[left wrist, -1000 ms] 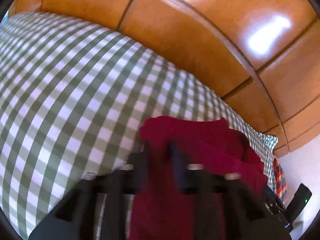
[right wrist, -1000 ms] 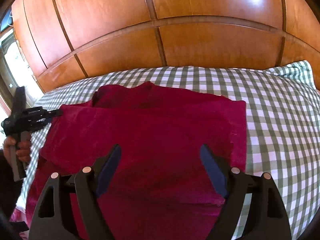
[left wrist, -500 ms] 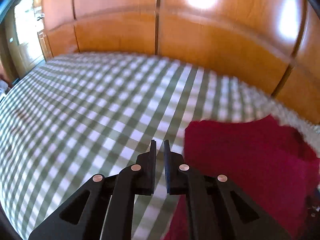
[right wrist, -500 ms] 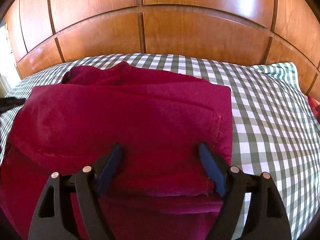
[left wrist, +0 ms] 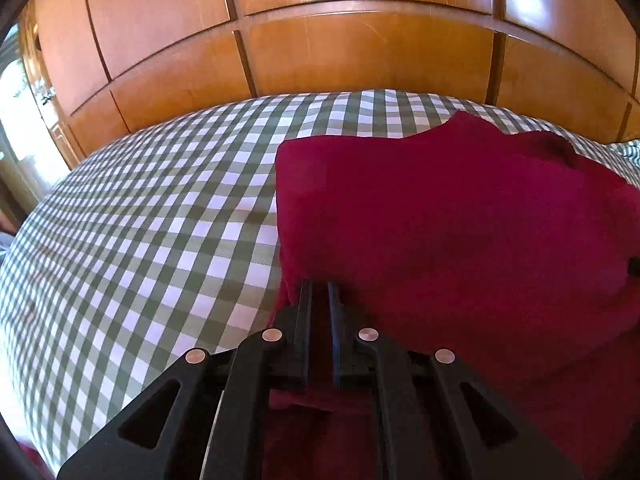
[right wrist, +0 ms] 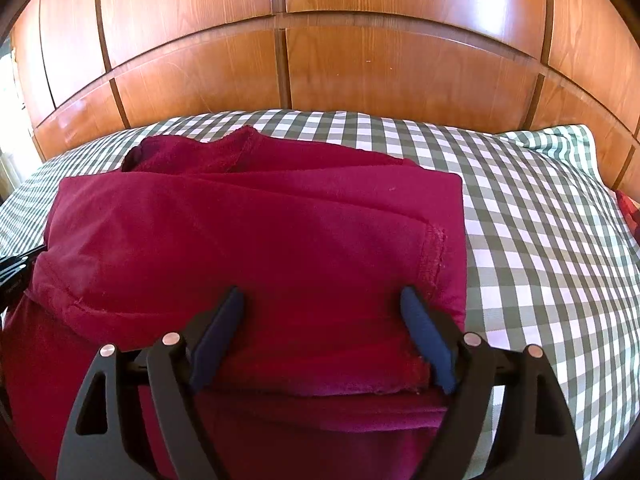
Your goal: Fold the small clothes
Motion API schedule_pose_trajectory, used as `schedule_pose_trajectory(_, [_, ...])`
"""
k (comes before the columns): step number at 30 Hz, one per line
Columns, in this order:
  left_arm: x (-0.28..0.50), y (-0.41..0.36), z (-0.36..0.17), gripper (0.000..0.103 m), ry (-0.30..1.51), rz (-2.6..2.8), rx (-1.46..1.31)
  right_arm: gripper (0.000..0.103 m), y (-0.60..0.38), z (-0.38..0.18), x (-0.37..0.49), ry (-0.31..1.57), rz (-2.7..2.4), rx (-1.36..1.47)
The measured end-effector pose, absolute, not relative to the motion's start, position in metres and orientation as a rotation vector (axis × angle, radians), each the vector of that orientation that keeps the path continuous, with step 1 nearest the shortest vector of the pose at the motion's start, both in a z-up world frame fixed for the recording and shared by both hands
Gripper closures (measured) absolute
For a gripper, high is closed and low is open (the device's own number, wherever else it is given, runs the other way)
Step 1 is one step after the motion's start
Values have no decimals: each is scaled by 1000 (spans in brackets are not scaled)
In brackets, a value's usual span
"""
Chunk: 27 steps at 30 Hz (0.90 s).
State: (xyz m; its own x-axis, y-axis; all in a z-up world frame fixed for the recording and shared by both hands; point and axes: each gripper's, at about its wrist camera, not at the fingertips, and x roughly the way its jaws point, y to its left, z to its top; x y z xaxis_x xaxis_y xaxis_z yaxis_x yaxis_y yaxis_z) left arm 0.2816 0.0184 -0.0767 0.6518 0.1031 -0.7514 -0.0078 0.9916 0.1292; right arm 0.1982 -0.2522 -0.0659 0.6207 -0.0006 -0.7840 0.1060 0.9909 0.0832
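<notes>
A dark red garment (right wrist: 256, 248) lies partly folded on the green-and-white checked bed; in the left wrist view it (left wrist: 460, 216) fills the right half. My left gripper (left wrist: 320, 286) is nearly shut, its tips at the garment's near left edge with red cloth showing in the narrow gap; I cannot tell if it pinches the cloth. My right gripper (right wrist: 322, 294) is wide open over the near edge of the garment, its blue-padded fingers (right wrist: 420, 320) resting on the folded top layer near a stitched hem (right wrist: 434, 248).
The checked bedspread (left wrist: 140, 220) extends to the left and far side (right wrist: 540, 240). A wooden panelled headboard (right wrist: 360, 72) rises behind. A checked pillow corner (right wrist: 560, 140) lies at far right, with a bit of red-patterned cloth (right wrist: 628, 208) at the right edge.
My left gripper swung away over the bedspread, then came back to the garment's near left edge, still nearly shut. My right gripper moved lower and closer over the garment, staying open.
</notes>
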Motion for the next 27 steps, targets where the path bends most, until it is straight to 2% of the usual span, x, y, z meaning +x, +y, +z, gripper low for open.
schedule_pose_trajectory(15, [280, 25, -77, 97, 848, 45, 70, 20, -252, -66, 199, 898, -58, 128])
schedule_pose_trajectory(20, [271, 42, -67, 97, 849, 23, -55, 20, -249, -62, 199, 909, -75, 97])
schedule_pose_trajectory(24, [242, 52, -53, 97, 827, 24, -97, 11, -242, -43, 186, 897, -103, 104])
schedule_pose_trajectory(27, [213, 56, -46, 97, 811, 20, -79, 11, -226, -23, 165, 851, -98, 72])
